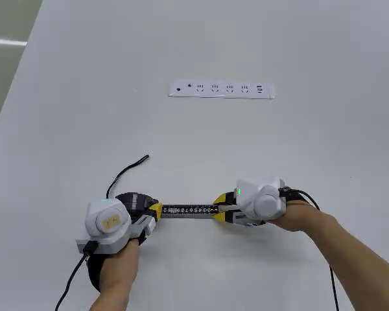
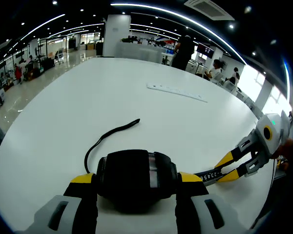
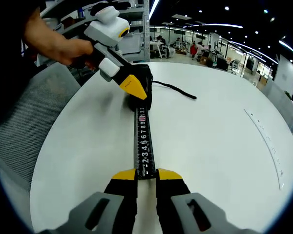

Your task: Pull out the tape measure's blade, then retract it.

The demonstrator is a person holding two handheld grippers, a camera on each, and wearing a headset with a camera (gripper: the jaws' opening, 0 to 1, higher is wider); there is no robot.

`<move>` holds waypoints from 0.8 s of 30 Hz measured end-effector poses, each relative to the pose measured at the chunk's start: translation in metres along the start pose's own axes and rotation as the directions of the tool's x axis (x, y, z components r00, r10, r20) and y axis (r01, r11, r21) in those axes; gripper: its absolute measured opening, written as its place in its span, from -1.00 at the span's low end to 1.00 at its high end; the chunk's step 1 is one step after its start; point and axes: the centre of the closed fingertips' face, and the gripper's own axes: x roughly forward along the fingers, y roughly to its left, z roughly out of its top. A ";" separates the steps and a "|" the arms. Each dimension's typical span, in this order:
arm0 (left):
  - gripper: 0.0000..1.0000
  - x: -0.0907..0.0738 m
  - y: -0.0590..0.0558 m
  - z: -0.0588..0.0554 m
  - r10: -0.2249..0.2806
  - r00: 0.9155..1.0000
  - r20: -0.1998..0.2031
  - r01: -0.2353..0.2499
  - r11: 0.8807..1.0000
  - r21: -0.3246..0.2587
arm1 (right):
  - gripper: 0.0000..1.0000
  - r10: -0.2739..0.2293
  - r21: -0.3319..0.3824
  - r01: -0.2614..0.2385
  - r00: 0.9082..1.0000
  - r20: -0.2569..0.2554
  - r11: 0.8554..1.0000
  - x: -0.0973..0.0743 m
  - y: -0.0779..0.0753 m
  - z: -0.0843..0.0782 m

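The left tongs [image 2: 136, 181] are closed around the round black case [image 2: 136, 168] of the tape measure [image 1: 136, 202], which is rested on the smooth white worktop [image 1: 292, 142]. The right tongs [image 3: 147, 174] are pinched nearly shut on the end of the thin flat blade [image 3: 143, 131], which is stretched straight between the two. A floppy black strap [image 1: 126, 170] is laid beside the case. A long white power strip [image 1: 220, 89] is seen farther back.

The bench [image 1: 324, 142] carries one tape measure [image 1: 133, 201], with one blade [image 1: 188, 210] and one black strap [image 1: 126, 172]. There are two grippers near its front edge, the left gripper [image 1: 153, 211] and the right gripper [image 1: 220, 210], and two hands, a left hand [image 1: 117, 267] and a right hand [image 1: 299, 216]. One white power strip [image 1: 221, 89] lies toward the far edge.
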 end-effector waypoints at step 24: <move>0.23 0.001 -0.001 0.000 -0.002 1.000 -0.002 0.002 1.000 0.001 | -0.75 0.017 -0.013 -0.016 0.999 0.031 1.000 0.036 0.001 0.032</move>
